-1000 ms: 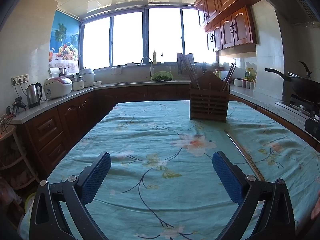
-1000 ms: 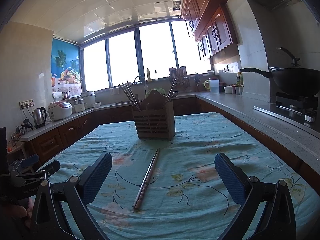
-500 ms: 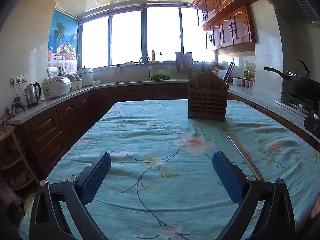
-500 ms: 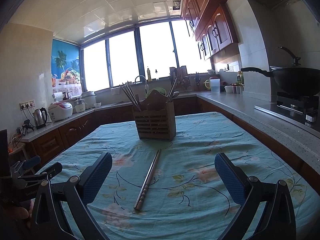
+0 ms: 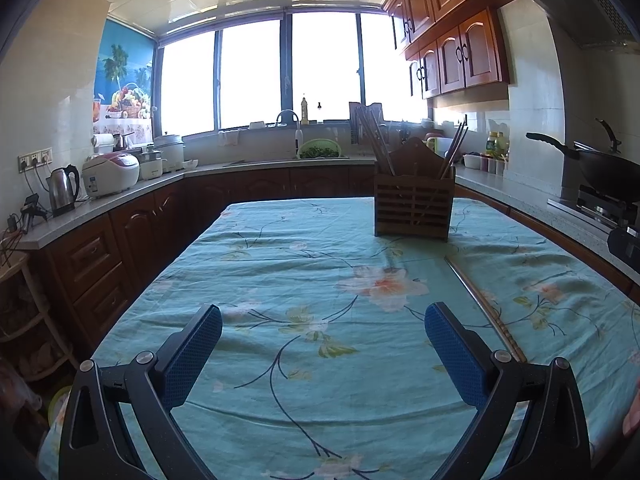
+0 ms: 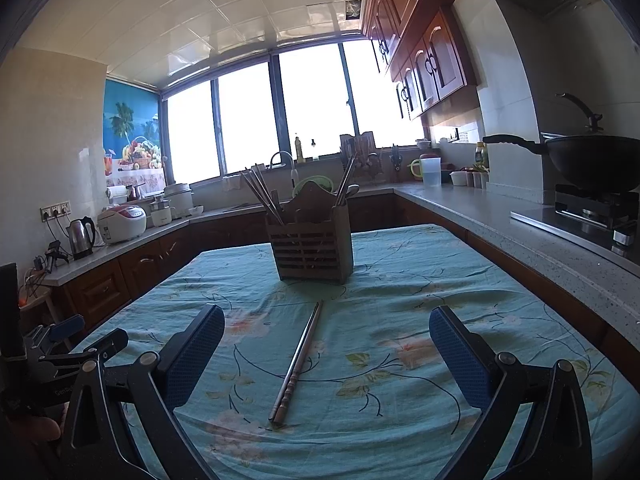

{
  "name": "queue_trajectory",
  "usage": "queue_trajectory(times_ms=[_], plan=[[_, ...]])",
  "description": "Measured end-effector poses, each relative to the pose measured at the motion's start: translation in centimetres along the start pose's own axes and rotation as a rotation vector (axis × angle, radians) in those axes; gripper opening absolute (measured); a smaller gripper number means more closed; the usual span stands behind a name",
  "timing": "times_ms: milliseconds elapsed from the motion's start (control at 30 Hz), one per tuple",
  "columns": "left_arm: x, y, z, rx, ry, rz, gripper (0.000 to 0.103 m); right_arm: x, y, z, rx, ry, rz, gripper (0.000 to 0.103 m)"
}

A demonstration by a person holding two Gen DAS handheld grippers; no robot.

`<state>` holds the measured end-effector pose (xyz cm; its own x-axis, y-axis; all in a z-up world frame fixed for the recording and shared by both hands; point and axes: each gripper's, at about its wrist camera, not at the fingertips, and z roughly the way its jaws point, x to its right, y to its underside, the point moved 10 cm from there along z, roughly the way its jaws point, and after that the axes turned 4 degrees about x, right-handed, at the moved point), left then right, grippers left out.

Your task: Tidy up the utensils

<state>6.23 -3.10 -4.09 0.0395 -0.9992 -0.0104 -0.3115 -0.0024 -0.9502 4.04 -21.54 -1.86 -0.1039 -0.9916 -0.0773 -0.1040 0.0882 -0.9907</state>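
Note:
A pair of metal chopsticks (image 6: 298, 362) lies flat on the floral teal tablecloth (image 6: 400, 304), pointing toward a slatted wooden utensil holder (image 6: 312, 250) that has several chopsticks standing in it. My right gripper (image 6: 326, 350) is open, hovering low with the chopsticks' near end between its blue pads, not touching. In the left wrist view the same chopsticks (image 5: 482, 306) lie to the right of my open, empty left gripper (image 5: 323, 344), and the holder (image 5: 414, 208) stands further back. The left gripper (image 6: 68, 344) also shows at the right wrist view's left edge.
Kitchen counters (image 5: 120, 200) wrap the table on three sides, bearing a kettle (image 5: 63, 189) and a rice cooker (image 5: 110, 174) on the left. A black wok (image 6: 596, 160) sits on a stove to the right. A wooden shelf (image 5: 24, 320) stands at the left table corner.
Both views have shifted only slightly; the right gripper has edged a little closer to the chopsticks. Both grippers remain open and nothing was taken hold of.

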Motion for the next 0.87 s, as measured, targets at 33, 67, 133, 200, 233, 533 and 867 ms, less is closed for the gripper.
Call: queue_trajectory(times_ms=[33, 67, 133, 200, 233, 533, 867], plan=[[0.0, 0.0, 0.0, -0.001, 0.0, -0.001, 0.102, 0.0, 0.0, 0.0, 0.001, 0.0, 0.0, 0.103], [0.0, 0.0, 0.0, -0.002, -0.001, -0.002, 0.102, 0.0, 0.0, 0.1, 0.0, 0.001, 0.0, 0.103], [0.0, 0.0, 0.0, -0.004, 0.0, -0.004, 0.102, 0.0, 0.0, 0.1, -0.001, 0.0, 0.0, 0.103], [0.0, -0.1, 0.0, -0.005, 0.001, -0.009, 0.102, 0.0, 0.0, 0.1, -0.002, 0.003, 0.0, 0.103], [0.0, -0.1, 0.0, -0.006, 0.003, -0.012, 0.102, 0.0, 0.0, 0.2, -0.003, 0.003, 0.001, 0.103], [0.2, -0.4, 0.4, -0.021, 0.012, -0.025, 0.102, 0.0, 0.1, 0.9, -0.027, 0.008, 0.001, 0.103], [1.1, -0.5, 0.8, -0.047, 0.029, -0.027, 0.102, 0.1, 0.4, 1.7, -0.06, 0.001, 0.008, 0.103]])
